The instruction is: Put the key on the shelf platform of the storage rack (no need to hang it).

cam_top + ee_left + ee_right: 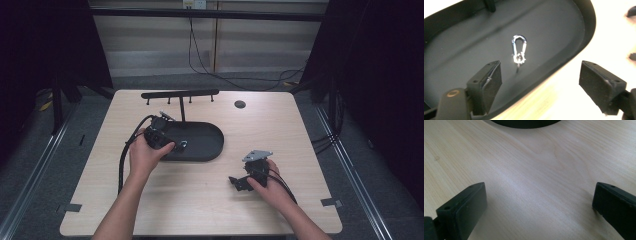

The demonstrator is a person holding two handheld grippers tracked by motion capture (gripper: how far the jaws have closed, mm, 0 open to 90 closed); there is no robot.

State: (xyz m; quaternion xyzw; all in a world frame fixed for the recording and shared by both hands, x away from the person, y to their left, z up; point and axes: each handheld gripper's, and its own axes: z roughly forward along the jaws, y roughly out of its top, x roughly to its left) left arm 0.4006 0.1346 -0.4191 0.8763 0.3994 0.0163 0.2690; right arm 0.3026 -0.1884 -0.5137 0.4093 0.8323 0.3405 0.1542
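Observation:
A small silver carabiner clip (519, 47) lies flat on the floor of a black oval tray (469, 47). In the high view the tray (217, 145) sits mid-table, with the clip (183, 145) near its front left. My left gripper (176, 145) hovers over that end. Its jaws (540, 72) stand wide apart just short of the clip, with nothing between the pads. My right gripper (237, 183) rests low over the bare wooden table (536, 157) at the front right, open (539, 195) and holding nothing.
A black bar with small hooks (180, 93) stands on a post rising from the tray's back edge. A round black cap (240, 104) is set into the table at the back right. Cables trail on the floor behind the table.

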